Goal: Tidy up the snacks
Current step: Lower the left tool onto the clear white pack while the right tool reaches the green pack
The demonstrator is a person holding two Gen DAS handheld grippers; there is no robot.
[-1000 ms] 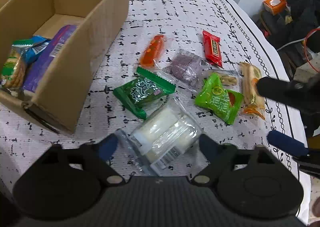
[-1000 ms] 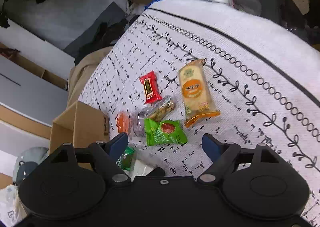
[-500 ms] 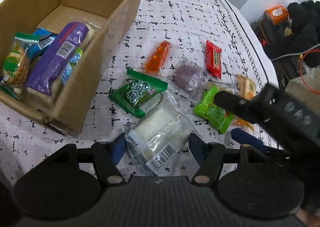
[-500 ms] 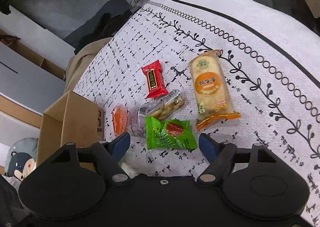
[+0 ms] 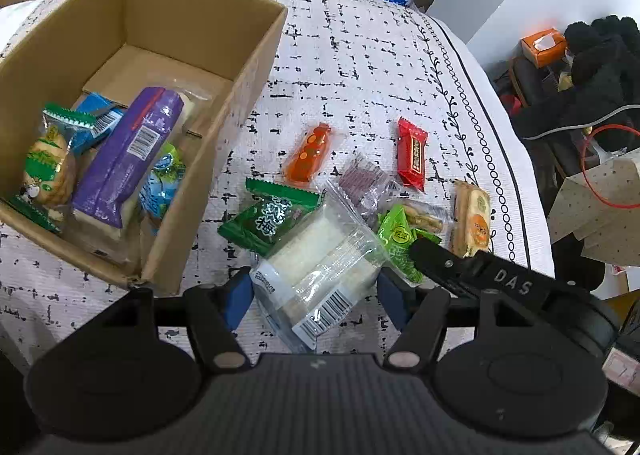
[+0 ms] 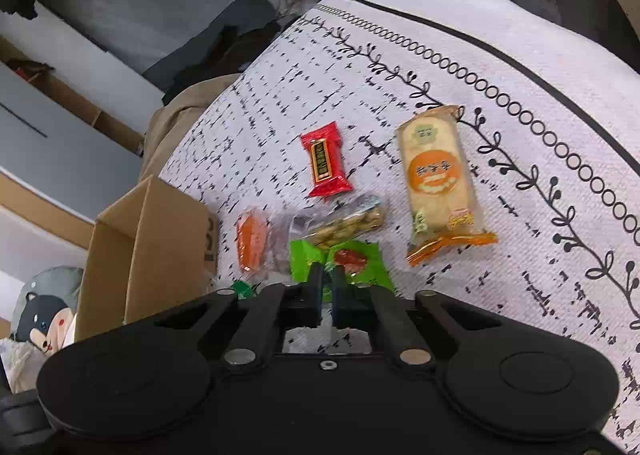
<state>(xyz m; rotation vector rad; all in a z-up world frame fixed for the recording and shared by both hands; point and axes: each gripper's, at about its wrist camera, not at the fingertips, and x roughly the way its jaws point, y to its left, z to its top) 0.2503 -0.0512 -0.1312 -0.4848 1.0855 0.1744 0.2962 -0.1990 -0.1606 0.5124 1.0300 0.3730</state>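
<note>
**Left wrist view: clear pack clamped, green pouch pinched**

Left wrist view: the clear rice-cake pack (image 5: 316, 275) is seen lifted between the blue pads of the left claw (image 5: 314, 293), which is clamped across its width, barcode end towards the camera. The cardboard box (image 5: 256, 67) is placed to the left on the patterned counter (image 5: 360, 55), already loaded with a purple pack (image 5: 128, 155) and other wrapped snacks. Beside the held pack, the dark green pouch (image 5: 268, 215) is left lying, partly overlapped by it.

On the right wrist view, the right claw (image 6: 326, 287) is shown drawn together on the near edge of the light green pouch (image 6: 340, 261); only a thin corner of film appears to be gripped. The red bar (image 6: 324, 165), the orange-labelled cracker pack (image 6: 436, 179), the nut pack (image 6: 348, 221) and the orange sachet (image 6: 250, 241) are left loose on the counter.

Trouble could be expected here. The clear pack is slick and bulky, so it may be squeezed out of the pads during the carry to the box. The light green pouch may be lost if only its seam is held. The two claws are working close together, so a collision is judged possible, and the neighbouring nut pack could be dragged along.
</note>
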